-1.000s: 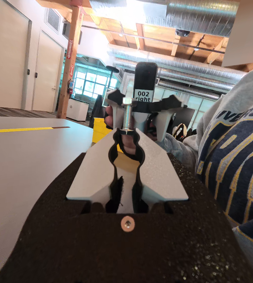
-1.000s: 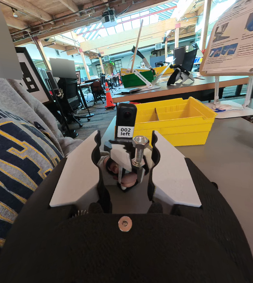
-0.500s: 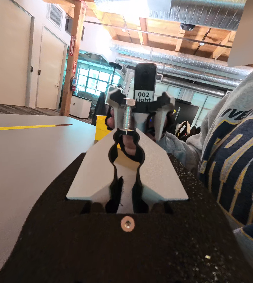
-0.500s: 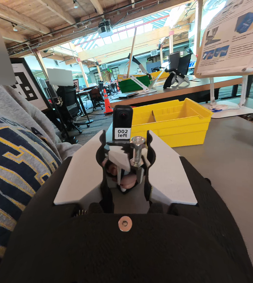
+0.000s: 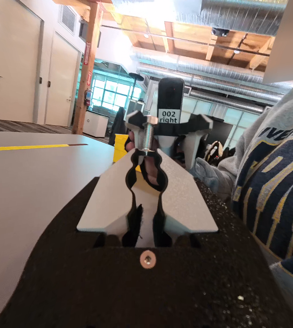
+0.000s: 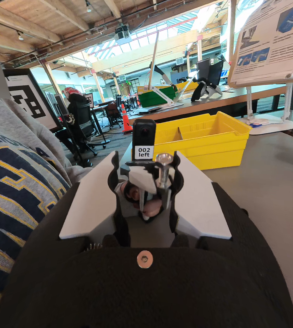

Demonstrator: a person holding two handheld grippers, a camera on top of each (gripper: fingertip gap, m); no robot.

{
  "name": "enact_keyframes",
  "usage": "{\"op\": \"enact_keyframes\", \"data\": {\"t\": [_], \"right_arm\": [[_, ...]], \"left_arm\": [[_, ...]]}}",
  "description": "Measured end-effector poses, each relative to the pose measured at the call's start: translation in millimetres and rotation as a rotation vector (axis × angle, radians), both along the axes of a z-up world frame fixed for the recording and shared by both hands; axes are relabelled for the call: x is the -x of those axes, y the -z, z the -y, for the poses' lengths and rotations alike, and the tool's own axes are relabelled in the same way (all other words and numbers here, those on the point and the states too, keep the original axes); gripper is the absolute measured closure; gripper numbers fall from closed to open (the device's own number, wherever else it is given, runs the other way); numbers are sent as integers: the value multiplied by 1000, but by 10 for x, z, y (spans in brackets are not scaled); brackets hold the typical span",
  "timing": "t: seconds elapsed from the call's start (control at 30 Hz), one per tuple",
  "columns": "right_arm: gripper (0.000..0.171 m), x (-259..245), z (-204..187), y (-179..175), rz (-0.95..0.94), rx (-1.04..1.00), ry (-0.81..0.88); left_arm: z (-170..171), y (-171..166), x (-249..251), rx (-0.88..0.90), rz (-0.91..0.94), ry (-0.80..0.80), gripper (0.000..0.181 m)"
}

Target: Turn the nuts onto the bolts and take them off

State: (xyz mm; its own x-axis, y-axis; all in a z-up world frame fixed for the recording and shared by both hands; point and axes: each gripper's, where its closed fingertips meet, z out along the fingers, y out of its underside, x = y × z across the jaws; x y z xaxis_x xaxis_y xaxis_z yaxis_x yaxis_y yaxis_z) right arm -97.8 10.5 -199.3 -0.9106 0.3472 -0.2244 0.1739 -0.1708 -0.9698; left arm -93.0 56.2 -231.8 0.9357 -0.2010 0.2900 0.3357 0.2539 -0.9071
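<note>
My left gripper (image 5: 146, 154) is shut on a small silver nut (image 5: 147, 151) at its fingertips. A silver bolt (image 5: 148, 134) stands upright in the nut, hex head on top. My right gripper (image 6: 145, 157) faces the left one, open and level with the bolt. The bolt (image 6: 163, 171) stands between its fingers, close to the right finger (image 6: 192, 195). In the left wrist view the right gripper (image 5: 167, 124) shows with its jaws spread wide. In the right wrist view the left gripper (image 6: 160, 188) shows below the bolt, and the nut is hard to make out.
Both grippers are held above a grey table (image 6: 266, 177). A yellow divided bin (image 6: 200, 152) stands on it behind the bolt and also shows in the left wrist view (image 5: 119, 147). The person's grey sweatshirt (image 5: 266, 186) is close beside both grippers. A yellow tape line (image 5: 27, 147) crosses the table. The grippers' ends are close to 5 cm from one another.
The right gripper's jaws narrowed around the bolt half a second ago and have spread apart again. The left gripper has kept hold of the nut. Both views have shifted slightly.
</note>
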Motion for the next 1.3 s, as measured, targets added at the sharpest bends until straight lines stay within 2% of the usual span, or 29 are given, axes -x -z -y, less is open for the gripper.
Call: {"op": "enact_keyframes", "data": {"t": [0.13, 0.23, 0.33, 0.47, 0.5, 0.53, 0.63, 0.77, 0.87, 0.9, 0.93, 0.97, 1.07, 1.17, 1.3], "right_arm": [[115, 0, -164, 34, 15, 14, 11], [111, 77, -176, -10, 9, 46, 53], [111, 55, -37, -13, -6, 25, 21], [107, -13, -33, 22, -20, 0, 1], [109, -30, -88, 40, -30, -14, 3], [118, -52, -136, 59, -36, -26, -6], [111, 43, -217, 17, -26, 13, 47], [108, 19, -18, -32, -44, 20, -5], [100, -10, 4, 14, -39, -1, -10], [102, -16, -59, 23, -39, 5, -3], [113, -45, -123, 28, -40, 15, -15], [117, -63, -174, 26, -34, 32, -23], [107, 23, -191, 22, -24, 41, 26], [105, -8, -33, -7, -33, 30, -20], [98, -30, -91, 56, -14, 3, -19]], "left_arm": [[94, -28, 180, -36, 57, -76, 166], [25, -3, 41, -4, 13, -7, 166], [-62, 35, -104, 32, -29, 49, 166], [46, -19, 62, -18, 7, -32, 166], [86, -26, 129, -25, 14, -71, 166], [125, -30, 198, -33, 35, -99, 166], [118, -36, 172, -40, 53, -54, 166], [-54, 40, -87, 37, -21, 50, 166], [23, -2, 43, -3, 17, -12, 166], [78, -23, 127, -25, 35, -56, 166], [129, -38, 204, -44, 61, -89, 166], [149, -37, 256, -53, 93, -100, 166], [19, 4, 59, 0, 36, -6, 166], [-116, 40, -137, 35, 6, 71, 166], [62, -24, 154, -30, 64, -74, 166]]}}
